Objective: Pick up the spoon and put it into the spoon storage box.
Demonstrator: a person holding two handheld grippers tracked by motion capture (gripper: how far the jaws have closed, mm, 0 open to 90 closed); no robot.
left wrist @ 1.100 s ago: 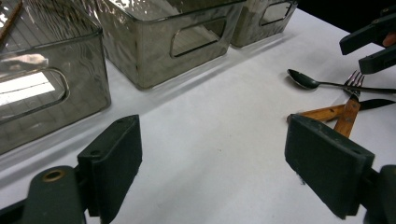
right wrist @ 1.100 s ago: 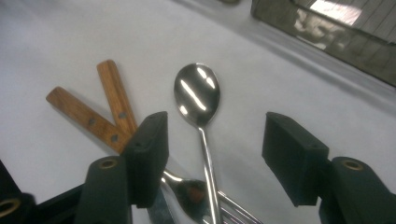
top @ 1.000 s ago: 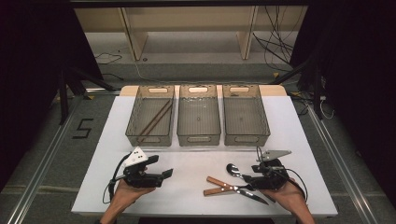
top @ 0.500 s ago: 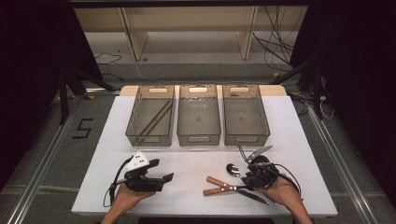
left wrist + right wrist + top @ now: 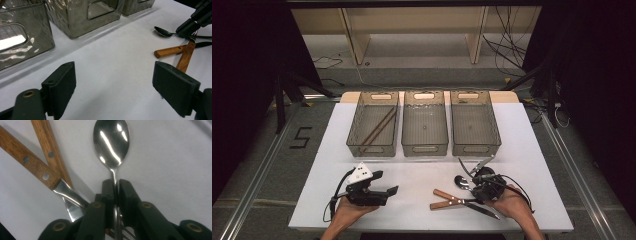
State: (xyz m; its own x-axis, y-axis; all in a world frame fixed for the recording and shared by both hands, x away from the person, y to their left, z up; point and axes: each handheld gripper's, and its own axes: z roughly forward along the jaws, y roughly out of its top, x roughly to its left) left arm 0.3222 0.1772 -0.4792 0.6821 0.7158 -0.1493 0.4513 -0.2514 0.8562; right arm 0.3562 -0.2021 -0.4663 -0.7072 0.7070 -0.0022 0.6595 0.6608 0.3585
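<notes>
The spoon (image 5: 111,143) is pinched at its neck by the right gripper (image 5: 115,185), jaws just closed; a lift is called for next. The left gripper (image 5: 122,87) is held wide, idle.

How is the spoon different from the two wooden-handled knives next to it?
The spoon is all shiny metal with a rounded bowl; the knives have brown riveted wooden handles and flat metal blades. The spoon's handle is pinched between the right gripper jaws, which have just been closing on it; the knives lie loose, untouched. The spoon is alone, while the knives cross each other. All three are cutlery on the white table.
</notes>
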